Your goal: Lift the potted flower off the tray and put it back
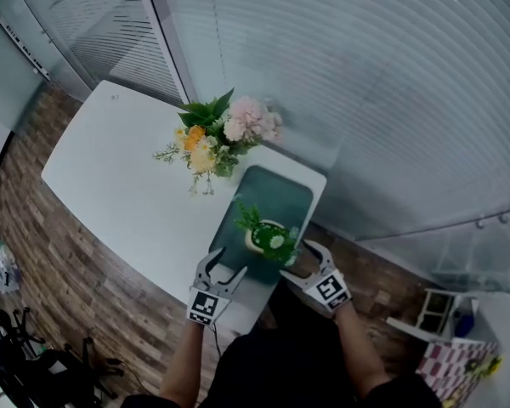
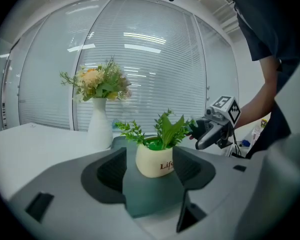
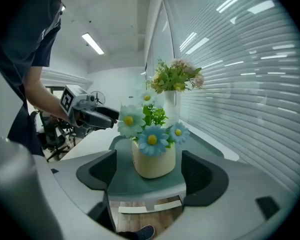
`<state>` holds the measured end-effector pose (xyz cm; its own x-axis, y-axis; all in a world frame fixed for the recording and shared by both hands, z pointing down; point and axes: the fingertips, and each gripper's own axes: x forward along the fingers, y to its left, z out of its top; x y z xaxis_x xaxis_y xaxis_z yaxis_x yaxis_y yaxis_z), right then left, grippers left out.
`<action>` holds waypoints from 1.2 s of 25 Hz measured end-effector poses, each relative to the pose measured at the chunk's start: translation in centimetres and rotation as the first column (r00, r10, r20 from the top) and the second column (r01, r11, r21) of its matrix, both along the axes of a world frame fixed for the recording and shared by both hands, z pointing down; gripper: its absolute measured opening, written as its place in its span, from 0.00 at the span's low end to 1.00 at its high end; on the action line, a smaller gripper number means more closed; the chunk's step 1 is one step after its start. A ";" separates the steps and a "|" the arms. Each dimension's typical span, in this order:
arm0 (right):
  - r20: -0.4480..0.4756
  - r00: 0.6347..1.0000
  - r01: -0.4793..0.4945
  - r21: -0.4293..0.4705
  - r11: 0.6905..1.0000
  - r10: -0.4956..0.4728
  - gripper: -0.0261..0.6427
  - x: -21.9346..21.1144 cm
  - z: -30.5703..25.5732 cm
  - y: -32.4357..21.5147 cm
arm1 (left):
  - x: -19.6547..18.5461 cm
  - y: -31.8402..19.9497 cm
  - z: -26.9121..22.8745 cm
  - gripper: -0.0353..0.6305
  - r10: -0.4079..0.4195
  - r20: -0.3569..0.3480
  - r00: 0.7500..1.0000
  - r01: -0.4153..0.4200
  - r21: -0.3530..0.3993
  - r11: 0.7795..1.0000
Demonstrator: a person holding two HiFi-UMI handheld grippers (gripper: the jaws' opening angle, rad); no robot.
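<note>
Person in a dark short-sleeved top [image 1: 310, 372]. The left gripper [image 1: 227, 263] and right gripper [image 1: 299, 262] are grey, with black inner pads [image 3: 102, 169] and white cubes [image 1: 205, 306] bearing black square markers.

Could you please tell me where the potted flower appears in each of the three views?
Head view: potted flower at lower centre, on the dark green tray.
Left gripper view: potted flower at centre, lettered side showing.
Right gripper view: potted flower at centre, blue daisies facing the camera.
Shared landmark: the tall bouquet beyond the tray, visible in all three.
</note>
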<state>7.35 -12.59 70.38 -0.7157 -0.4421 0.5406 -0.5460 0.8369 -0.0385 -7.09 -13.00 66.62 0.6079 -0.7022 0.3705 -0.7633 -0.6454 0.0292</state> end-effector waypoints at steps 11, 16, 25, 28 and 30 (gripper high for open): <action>-0.012 0.994 0.111 -0.009 0.994 -0.112 0.60 -1.1 2.1 -2.1 | 0.9 -1.8 4.4 0.46 0.097 0.096 0.991 -0.092 -0.057 0.994; 0.004 0.986 0.169 -0.016 0.985 -0.169 0.63 -1.8 2.3 -2.9 | 1.5 -2.3 5.8 0.46 0.131 0.114 0.985 -0.121 -0.091 0.988; -0.003 0.976 0.219 -0.038 0.975 -0.219 0.63 -2.7 3.2 -3.3 | 2.3 -1.9 7.2 0.46 0.208 0.138 0.968 -0.190 -0.136 0.972; -0.006 0.971 0.238 -0.043 0.970 -0.238 0.63 -2.9 3.5 -3.3 | 2.7 -1.9 7.2 0.46 0.225 0.145 0.964 -0.205 -0.142 0.968; -0.009 0.968 0.251 -0.043 0.967 -0.252 0.63 -3.2 3.4 -3.3 | 3.0 -2.0 6.9 0.46 0.237 0.157 0.959 -0.216 -0.142 0.966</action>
<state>4.13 -15.92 73.80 -0.7931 -0.2256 0.5657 -0.3188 0.9452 -0.0700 -4.12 -15.03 73.57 0.6655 -0.4964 0.5574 -0.5981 -0.8015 0.0003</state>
